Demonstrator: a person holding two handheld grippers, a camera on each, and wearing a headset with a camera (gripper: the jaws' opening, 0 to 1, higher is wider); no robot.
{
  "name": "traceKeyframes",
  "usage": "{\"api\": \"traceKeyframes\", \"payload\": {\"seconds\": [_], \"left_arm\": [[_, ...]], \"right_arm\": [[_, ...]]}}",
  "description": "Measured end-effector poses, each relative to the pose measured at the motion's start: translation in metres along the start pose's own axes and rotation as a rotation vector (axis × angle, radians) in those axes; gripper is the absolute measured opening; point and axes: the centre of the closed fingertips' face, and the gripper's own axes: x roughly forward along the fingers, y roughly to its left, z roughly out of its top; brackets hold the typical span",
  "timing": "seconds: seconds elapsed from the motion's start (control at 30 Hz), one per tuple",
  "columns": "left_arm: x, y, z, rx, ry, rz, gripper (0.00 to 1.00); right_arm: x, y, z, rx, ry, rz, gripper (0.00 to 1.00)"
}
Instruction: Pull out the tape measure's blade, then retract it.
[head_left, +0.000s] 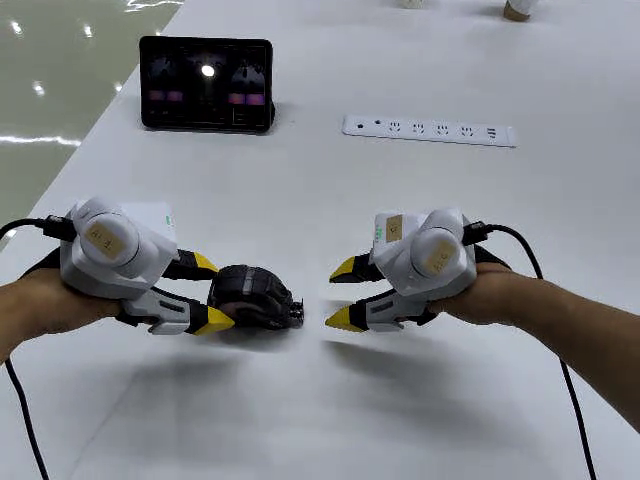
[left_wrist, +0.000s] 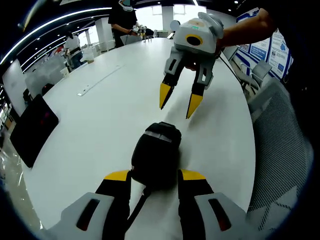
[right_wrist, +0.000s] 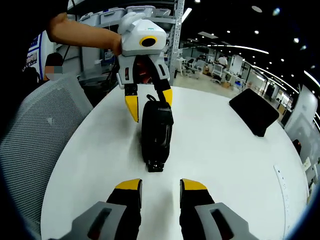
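The left tongs are clenching the black tape measure across its 2 flat sides at the near left of the desk. The case is sitting low, seemingly resting on the surface. That grip is leaving the case's right end free and pointing at the right tongs. These are standing released, their 2 yellow tips parted, just right of the case and not touching it. I am judging that the left side is acting as an anchor while the right side is lining up to take the blade's end. The blade is not yet pulled out. A tablet and a power strip are lying at the far side, well apart from the work.

The head view is giving the layout but is leaving the case's right end as a dark blur. The right gripper view is looking straight at that end. There the small hook tab is sitting low on the case, near the desk, just beyond the open tips, so the next move is calling for a low, forward approach. The left gripper view is showing the grip itself: both yellow tips are pressing on the case's sides near its rear. A thin cord, perhaps a wrist strap, is trailing back between the jaws.
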Motion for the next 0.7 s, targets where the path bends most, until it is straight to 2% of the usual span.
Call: {"api": "traceKeyframes", "payload": {"seconds": [0.53, 0.7], "left_arm": [[0.005, 0.003, 0.003, 0.049, 0.014, -0.053, 0.28], [0.007, 0.004, 0.002, 0.056, 0.024, -0.071, 0.25]], "right_arm": [[0.026, 0.007, 0.003, -0.009, 0.019, 0.062, 0.20], [0.033, 0.006, 0.003, -0.019, 0.032, 0.062, 0.18]]}}
